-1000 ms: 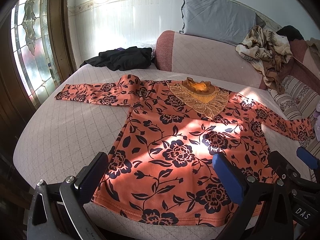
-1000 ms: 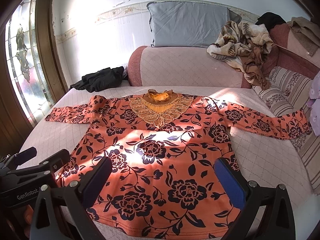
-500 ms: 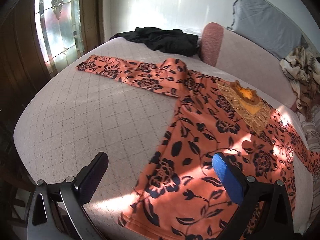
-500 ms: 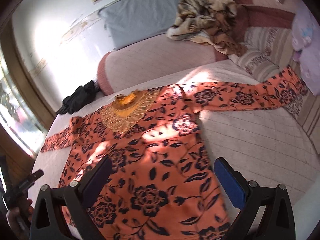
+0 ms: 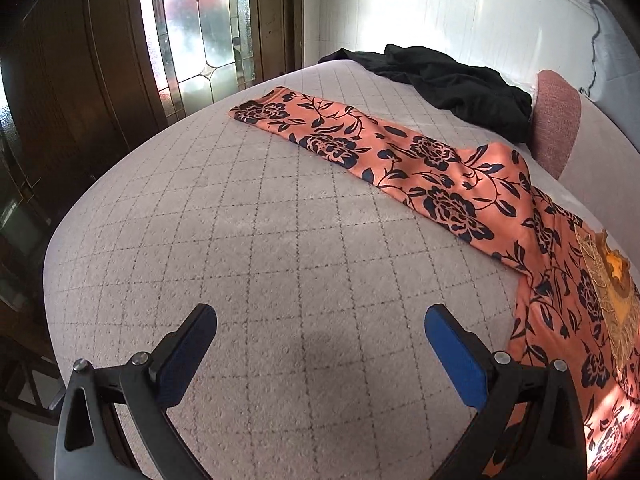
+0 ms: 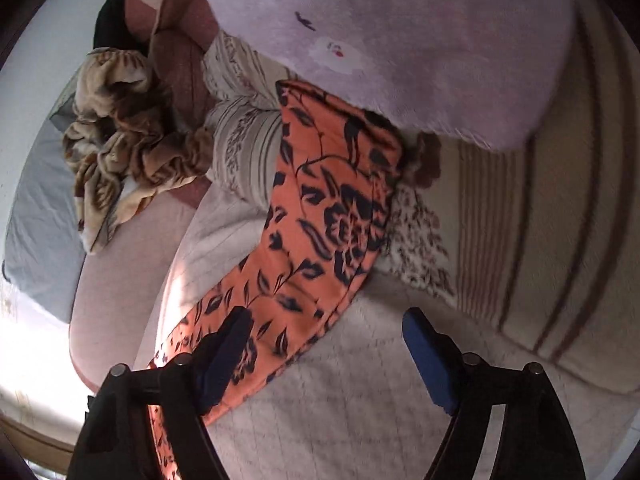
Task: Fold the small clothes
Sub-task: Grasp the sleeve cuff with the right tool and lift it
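Note:
An orange blouse with dark flowers lies spread flat on the quilted bed. In the left wrist view its left sleeve stretches toward the window and its gold collar shows at the right edge. My left gripper is open and empty over bare quilt, short of that sleeve. In the right wrist view the blouse's right sleeve runs up onto striped pillows. My right gripper is open and empty, its left finger over the sleeve.
A black garment lies at the bed's far corner near a pink bolster. A stained-glass window stands left. Striped pillows, a lilac blanket and a tiger-print throw crowd the right side.
Both grippers swung apart from the blouse's hem: the left one moved left toward the left sleeve, the right one moved right and tilted toward the right sleeve. Both stayed open.

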Motion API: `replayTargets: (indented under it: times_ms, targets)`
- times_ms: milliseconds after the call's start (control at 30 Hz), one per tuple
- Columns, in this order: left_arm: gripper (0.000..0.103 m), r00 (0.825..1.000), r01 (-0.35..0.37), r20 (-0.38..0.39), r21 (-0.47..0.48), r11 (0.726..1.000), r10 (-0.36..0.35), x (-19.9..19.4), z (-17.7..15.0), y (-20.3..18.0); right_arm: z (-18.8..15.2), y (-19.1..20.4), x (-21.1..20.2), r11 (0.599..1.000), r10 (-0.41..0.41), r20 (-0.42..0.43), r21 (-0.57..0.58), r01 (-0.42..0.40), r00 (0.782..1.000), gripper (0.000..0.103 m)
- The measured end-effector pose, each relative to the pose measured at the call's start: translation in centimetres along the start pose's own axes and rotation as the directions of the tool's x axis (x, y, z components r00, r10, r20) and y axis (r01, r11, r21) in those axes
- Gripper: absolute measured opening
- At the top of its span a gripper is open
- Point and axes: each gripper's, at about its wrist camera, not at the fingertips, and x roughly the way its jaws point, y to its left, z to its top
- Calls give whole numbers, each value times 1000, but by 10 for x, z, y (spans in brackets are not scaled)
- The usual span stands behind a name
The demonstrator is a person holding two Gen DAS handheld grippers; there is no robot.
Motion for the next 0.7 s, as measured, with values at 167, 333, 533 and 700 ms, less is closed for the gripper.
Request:
replayTargets:
  times_ms: [167,333,533,700]
  targets:
    - [103,1000,-7,-12,-12,1000,7,13,0,1,21,2,34,995,-72,17,68,71,997,71]
    - [103,1000,2,-15,-3,1000,-2,16,-2,-1,27,6,44,981,-162,85,120,151,983,26]
    - [103,999,39,15,-20,999,-39,10,2,-2,28,82,26,969,-155,204,-157,189,967,6]
    - [103,996,88,23,-47,995,-87,5,4,2,-15,225,-16,881,101,231,-472,20,968,6]
